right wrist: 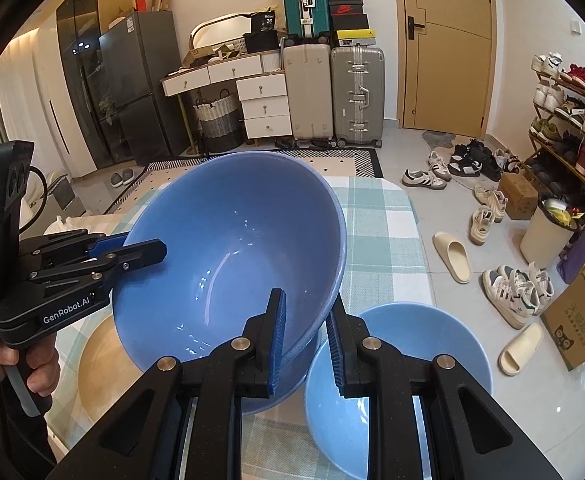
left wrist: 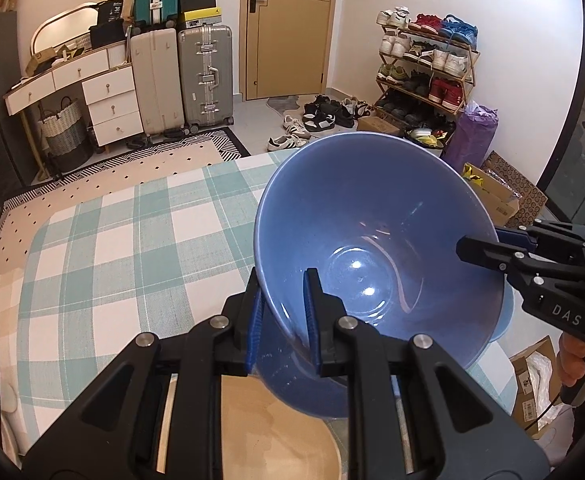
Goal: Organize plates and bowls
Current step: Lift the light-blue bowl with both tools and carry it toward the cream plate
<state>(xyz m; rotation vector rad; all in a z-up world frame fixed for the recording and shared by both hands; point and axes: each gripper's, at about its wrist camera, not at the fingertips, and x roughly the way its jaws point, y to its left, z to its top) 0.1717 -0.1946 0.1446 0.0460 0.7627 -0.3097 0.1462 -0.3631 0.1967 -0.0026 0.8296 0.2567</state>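
Note:
Both grippers hold a large blue bowl (left wrist: 372,232) (right wrist: 228,240) by its rim, its mouth tilted toward the cameras, over the checked tablecloth (left wrist: 112,240) (right wrist: 380,240). My left gripper (left wrist: 283,276) (right wrist: 152,249) is shut on the bowl's left rim, one finger inside and one outside. My right gripper (right wrist: 306,298) (left wrist: 480,245) is shut on the opposite rim in the same way. A smaller light-blue bowl (right wrist: 392,360) (left wrist: 506,320) sits on the table just right of the big one. A round beige plate (left wrist: 272,432) (right wrist: 96,360) lies under the bowl's near-left side.
The table's far edge and right edge (right wrist: 414,216) are close. Beyond it the floor holds scattered shoes (right wrist: 424,178), slippers (right wrist: 452,256), a white bin (right wrist: 544,232) and cartons (right wrist: 584,316). Suitcases (left wrist: 206,76) and a drawer desk (left wrist: 92,92) stand by the far wall.

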